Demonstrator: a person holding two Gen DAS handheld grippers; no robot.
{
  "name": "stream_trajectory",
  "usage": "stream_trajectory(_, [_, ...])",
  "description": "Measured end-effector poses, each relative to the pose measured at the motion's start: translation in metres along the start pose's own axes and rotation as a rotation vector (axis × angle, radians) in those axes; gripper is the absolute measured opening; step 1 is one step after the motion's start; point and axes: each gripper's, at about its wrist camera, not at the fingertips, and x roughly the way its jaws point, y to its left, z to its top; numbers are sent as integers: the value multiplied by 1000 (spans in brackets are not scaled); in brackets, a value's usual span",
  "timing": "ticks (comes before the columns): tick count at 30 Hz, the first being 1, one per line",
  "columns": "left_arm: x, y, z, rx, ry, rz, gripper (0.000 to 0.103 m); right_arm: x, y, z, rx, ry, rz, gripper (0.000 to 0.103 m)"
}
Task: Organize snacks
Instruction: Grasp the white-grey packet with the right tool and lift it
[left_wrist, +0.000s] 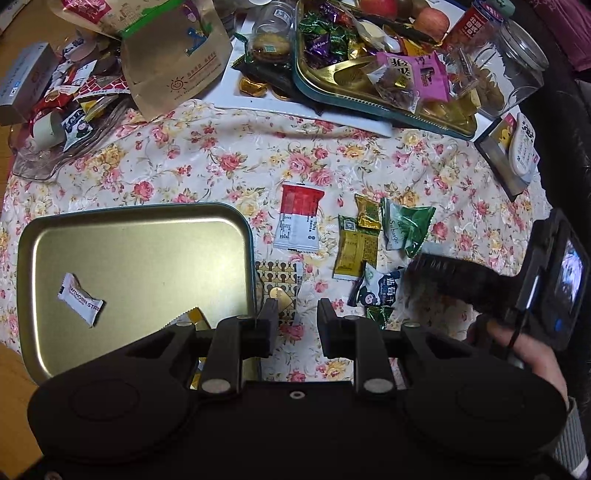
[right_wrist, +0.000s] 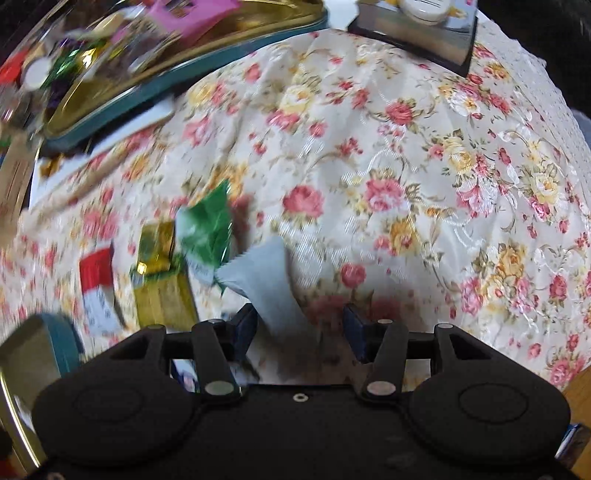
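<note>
Carrier: flowered tablecloth (left_wrist: 229, 155) over the table; loose snacks lie in a cluster toward its right half.
Target, judged: white-and-blue snack packet (left_wrist: 380, 290), lowest-right of the cluster, just below the gold packet (left_wrist: 356, 251) and green packet (left_wrist: 406, 225).
Right gripper (right_wrist: 299, 325): pointing down, jaws parted, nothing pinched; a pale blurred packet (right_wrist: 269, 284) sits between the fingers, nearer the left one, pads not seen pressing.
Long axis of that packet: runs roughly away from the gripper, slightly slanted; jaws straddle its short side.
Left gripper (left_wrist: 295, 325): jaws partly apart, empty, over the right edge of the gold tin tray (left_wrist: 147, 229).
Tray contents: one white candy bar (left_wrist: 81, 299) at its left part.
Nearer hand: right, judged; its body (left_wrist: 498, 288) overhangs the cluster.
Red-and-white packet (left_wrist: 299, 218): apart, just right of the tray's far corner.
Risk, judged: thin wrapper may slip sideways on closing.
</note>
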Motion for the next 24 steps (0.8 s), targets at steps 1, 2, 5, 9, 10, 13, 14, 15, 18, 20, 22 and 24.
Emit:
stream_trajectory(1, [1,1,1,-5,3,3,33,1,-2,3,7,-8,4,55])
stream_trajectory(2, [3,1,2,-9,7,4,33,1,-2,5,5,-19,3,54])
stream_trajectory(5, [6,4,4,-25,13,6,33,1,-1,9,-17,-40,3,54])
stream_trajectory(9, [8,9,10,-73,2,9,32,-1,6,10,-104,-42,0,24])
stream_trajectory(10, [9,10,12,-83,-3,11,32,-2,6,9,-109,-37,13,24])
stream_trajectory(13, [10,10,15,-112,-24,5,32,-13,1,9,-78,-46,74,23])
stream_trajectory(14, [11,10,16,-119,-31,-1,32,-18,-1,11,-69,-53,87,23])
stream_trajectory(15, [13,8,18,-126,-37,-9,32,-24,-3,12,-62,-57,101,23])
stream_trajectory(18, [20,-2,22,-127,-48,-20,32,-46,-12,15,-40,-96,160,23])
stream_trajectory(20, [26,-10,25,-118,-56,-16,32,-62,-20,18,-20,-126,193,23])
stream_trajectory(22, [32,-20,29,-95,-60,-7,32,-76,-30,19,13,-152,227,23])
stream_trajectory(24, [38,-31,32,-63,-64,2,32,-87,-38,20,40,-164,256,23])
